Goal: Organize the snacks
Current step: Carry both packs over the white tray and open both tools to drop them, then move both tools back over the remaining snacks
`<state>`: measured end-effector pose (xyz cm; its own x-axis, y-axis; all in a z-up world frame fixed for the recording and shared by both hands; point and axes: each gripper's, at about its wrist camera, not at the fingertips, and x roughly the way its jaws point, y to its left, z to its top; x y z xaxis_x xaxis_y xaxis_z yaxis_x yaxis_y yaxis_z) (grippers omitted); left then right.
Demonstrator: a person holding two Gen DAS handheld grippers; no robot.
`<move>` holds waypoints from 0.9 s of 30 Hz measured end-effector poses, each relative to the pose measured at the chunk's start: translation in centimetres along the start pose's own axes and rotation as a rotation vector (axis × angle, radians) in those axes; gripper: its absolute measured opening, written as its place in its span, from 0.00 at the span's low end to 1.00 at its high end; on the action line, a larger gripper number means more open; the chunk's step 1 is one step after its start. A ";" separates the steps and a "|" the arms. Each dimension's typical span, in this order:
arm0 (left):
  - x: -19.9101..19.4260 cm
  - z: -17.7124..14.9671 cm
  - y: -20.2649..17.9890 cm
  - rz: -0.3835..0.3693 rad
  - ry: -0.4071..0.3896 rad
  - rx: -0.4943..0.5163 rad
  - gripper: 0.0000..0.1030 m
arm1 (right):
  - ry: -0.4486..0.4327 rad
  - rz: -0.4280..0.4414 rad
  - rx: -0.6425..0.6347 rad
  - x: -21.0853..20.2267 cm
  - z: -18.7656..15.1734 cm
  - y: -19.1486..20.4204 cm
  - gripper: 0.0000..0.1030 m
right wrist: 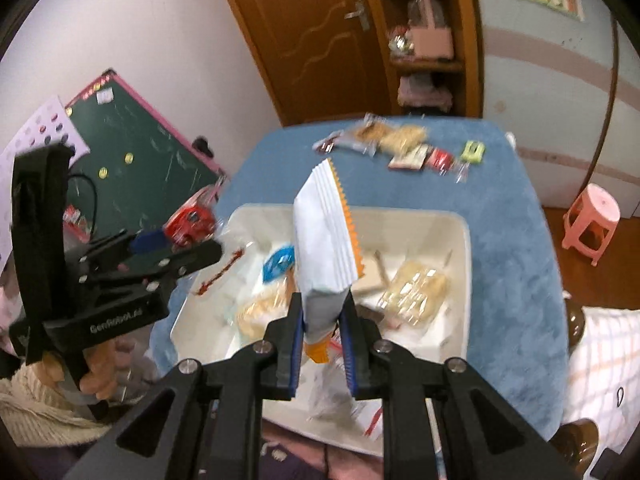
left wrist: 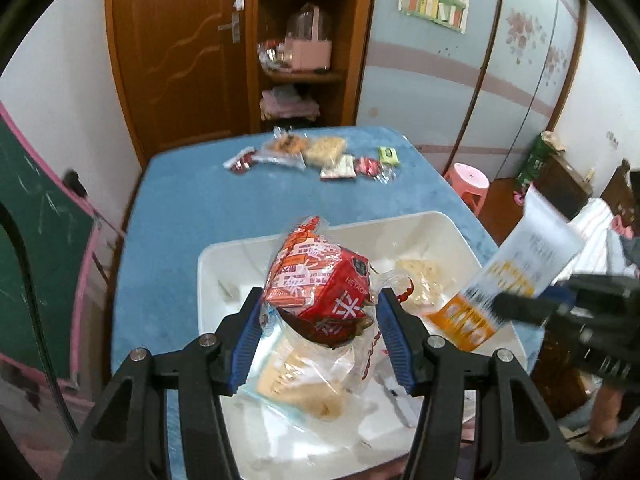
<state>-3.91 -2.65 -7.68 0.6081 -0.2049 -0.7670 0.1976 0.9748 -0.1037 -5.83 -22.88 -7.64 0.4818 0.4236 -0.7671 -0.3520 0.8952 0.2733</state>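
Observation:
My left gripper (left wrist: pixel 320 308) is shut on a red snack packet (left wrist: pixel 320 280) in clear wrap and holds it above the white tray (left wrist: pixel 452 224); it also shows at the left of the right wrist view (right wrist: pixel 176 248). My right gripper (right wrist: pixel 322 312) is shut on a white and orange snack bag (right wrist: pixel 324 240), upright above the tray (right wrist: pixel 466 248); that bag also shows at the right of the left wrist view (left wrist: pixel 516 276). Several clear-wrapped snacks (right wrist: pixel 416 296) lie in the tray.
Several loose snack packets (left wrist: pixel 320 156) lie in a row at the far end of the blue table (left wrist: pixel 192 208). A pink stool (right wrist: pixel 592 224) stands to the right, a green chalkboard (right wrist: pixel 140 160) to the left, wooden shelves (left wrist: pixel 304 40) behind.

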 end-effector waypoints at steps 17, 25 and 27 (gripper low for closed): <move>1.4 -0.5 0.1 0.096 0.044 -0.059 0.76 | 0.058 -0.088 -0.047 1.6 -0.6 1.5 0.23; 1.3 -0.6 -0.1 0.104 0.034 -0.053 0.81 | 0.034 -0.103 -0.067 1.5 -0.6 1.9 0.48; 1.3 -0.6 -0.2 0.103 0.035 -0.049 0.81 | 0.043 -0.097 -0.067 1.7 -0.7 1.9 0.48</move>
<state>-3.58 -3.10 -9.06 0.5962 -0.1012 -0.7965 0.0972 0.9938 -0.0535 -6.22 -20.56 -8.77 0.4822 0.3277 -0.8124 -0.3587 0.9199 0.1582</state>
